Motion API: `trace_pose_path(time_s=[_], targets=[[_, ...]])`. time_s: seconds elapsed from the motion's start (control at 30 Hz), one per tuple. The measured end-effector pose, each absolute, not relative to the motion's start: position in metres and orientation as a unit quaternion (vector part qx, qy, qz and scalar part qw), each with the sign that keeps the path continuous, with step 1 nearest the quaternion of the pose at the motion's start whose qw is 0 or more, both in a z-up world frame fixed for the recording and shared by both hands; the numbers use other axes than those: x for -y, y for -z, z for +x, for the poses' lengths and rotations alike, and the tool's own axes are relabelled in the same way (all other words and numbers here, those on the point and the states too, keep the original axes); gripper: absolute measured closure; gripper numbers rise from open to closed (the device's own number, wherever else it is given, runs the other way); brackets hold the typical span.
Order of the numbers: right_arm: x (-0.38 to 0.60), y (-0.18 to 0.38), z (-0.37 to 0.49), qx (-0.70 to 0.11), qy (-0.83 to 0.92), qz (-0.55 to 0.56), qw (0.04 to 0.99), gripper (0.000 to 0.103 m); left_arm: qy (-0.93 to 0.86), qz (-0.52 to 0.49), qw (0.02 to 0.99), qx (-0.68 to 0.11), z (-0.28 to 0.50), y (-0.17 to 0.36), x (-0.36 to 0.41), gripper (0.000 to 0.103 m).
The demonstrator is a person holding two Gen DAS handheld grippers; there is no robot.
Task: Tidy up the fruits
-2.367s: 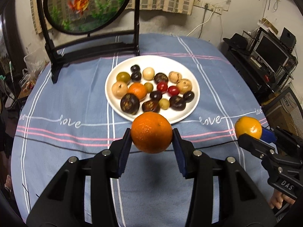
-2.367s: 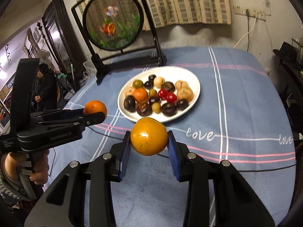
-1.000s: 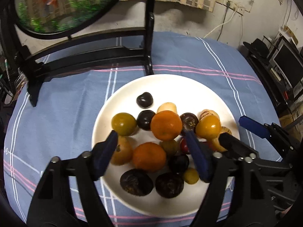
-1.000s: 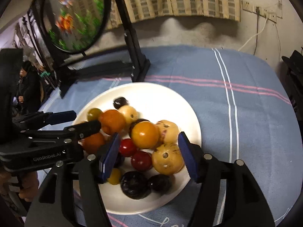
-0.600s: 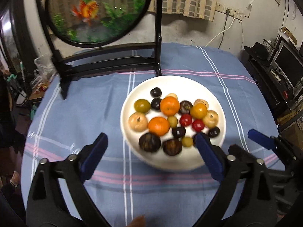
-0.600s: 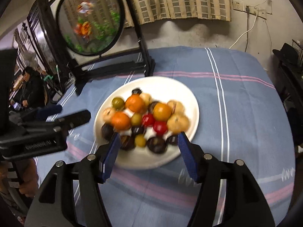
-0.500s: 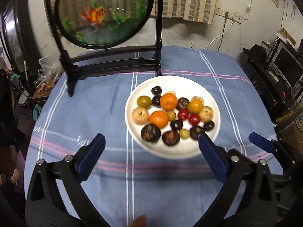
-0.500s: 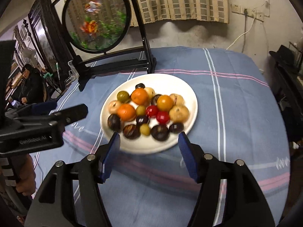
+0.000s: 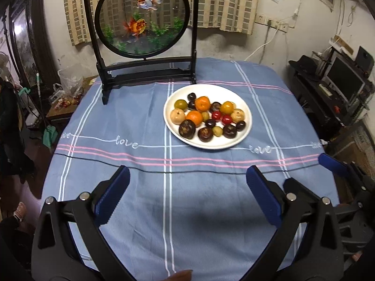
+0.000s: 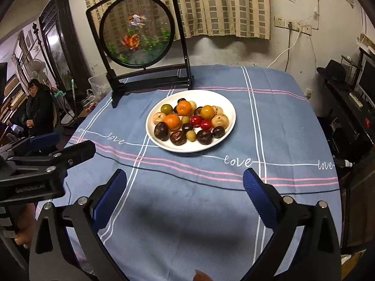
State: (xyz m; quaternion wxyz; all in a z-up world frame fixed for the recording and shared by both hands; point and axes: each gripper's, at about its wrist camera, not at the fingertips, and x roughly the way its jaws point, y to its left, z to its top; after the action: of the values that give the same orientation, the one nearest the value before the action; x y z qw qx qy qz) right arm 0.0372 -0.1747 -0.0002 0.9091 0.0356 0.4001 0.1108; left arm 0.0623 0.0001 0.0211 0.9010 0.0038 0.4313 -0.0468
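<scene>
Fruits (image 9: 207, 118) sit heaped on a white plate (image 9: 246, 130), well ahead of both tongs and a little toward the right-hand jaw of the left gripper (image 9: 187, 195). Pile holds three oranges (image 9: 203, 103), two red cherry-sized fruits (image 9: 226, 119), dark purple round fruits along the near rim, pale tan ones at either flank, small green ones between. All touch or crowd one another, likely so none rolls off onto the cloth.

Left gripper: jaws spread wide, nothing between them, only blue tablecloth (image 9: 131, 117) showing in the gap. Right gripper (image 10: 185, 193): jaws have just been opening, now wide as well, nothing between them; plate lies ahead, slightly left of its centreline. Both point downward at the cloth short of the plate. Left tool also shows at the left edge of the right wrist view.

Beyond the plate, a round goldfish screen (image 9: 142, 15) in a black stand (image 9: 145, 71) stands upright at the far table edge. No loose fruit visible on the cloth; sorting looks finished or nearly so.
</scene>
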Motion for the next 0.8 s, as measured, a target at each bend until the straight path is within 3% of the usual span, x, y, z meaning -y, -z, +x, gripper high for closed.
trace_pose_path(time_s=[0.8], targets=[[0.159, -0.013, 0.015, -0.384, -0.122, 0.017, 0.915, 0.003, 0.049, 0.018, 0.908, -0.416, 0.035, -0.035, 0.003, 0.002]])
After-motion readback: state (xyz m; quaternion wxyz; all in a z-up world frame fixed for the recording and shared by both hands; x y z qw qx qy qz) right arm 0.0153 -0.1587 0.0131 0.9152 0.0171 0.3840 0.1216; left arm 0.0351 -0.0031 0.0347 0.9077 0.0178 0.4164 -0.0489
